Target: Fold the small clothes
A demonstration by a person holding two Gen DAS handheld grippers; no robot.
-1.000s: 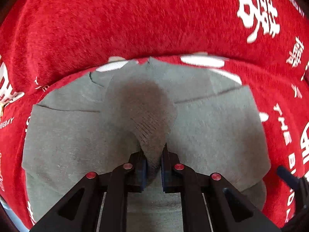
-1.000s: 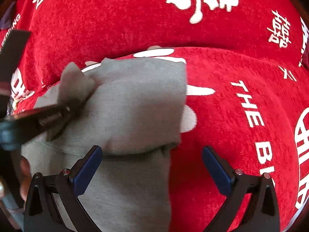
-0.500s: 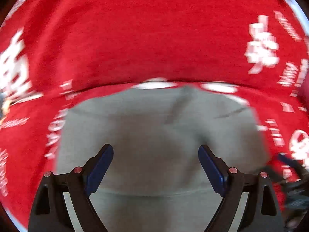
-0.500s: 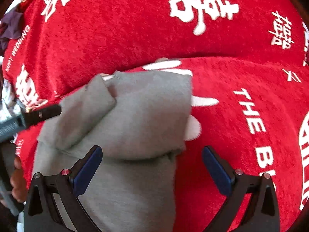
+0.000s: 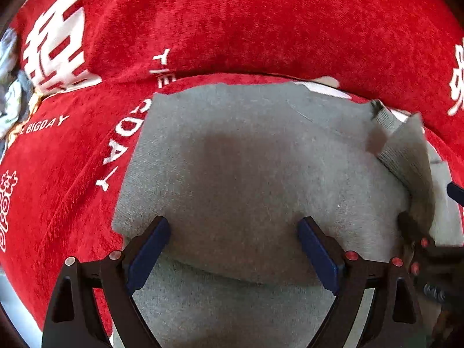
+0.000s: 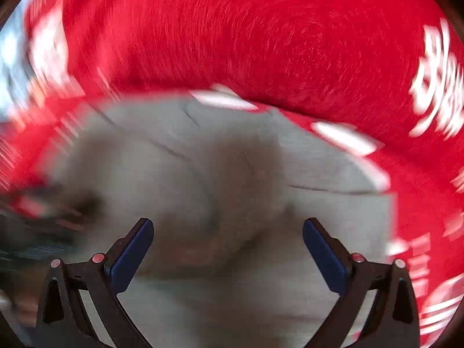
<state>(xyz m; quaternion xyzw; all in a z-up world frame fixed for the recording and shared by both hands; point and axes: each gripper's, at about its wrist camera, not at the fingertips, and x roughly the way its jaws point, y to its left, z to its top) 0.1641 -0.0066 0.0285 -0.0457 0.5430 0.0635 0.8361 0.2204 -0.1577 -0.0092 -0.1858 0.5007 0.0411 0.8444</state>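
both grippers over a grey garment on a red cloth

the left gripper [image 5: 233, 249] hangs with fingers wide apart, nothing between them, above the folded grey garment [image 5: 246, 159]; the right gripper [image 6: 227, 250], blurred, also has its fingers spread and empty over the same garment. at the garment's right edge a flap [image 5: 406, 150] stands raised. beyond lies the red cloth [image 5: 261, 23] with white lettering.

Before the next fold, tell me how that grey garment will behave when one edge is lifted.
The grey garment will probably drape limply: it lies flat in soft creased layers on the red cloth. It looks light and thin, so a pinched edge would likely peel up alone. Its knit surface seems unlikely to slip from the pads.
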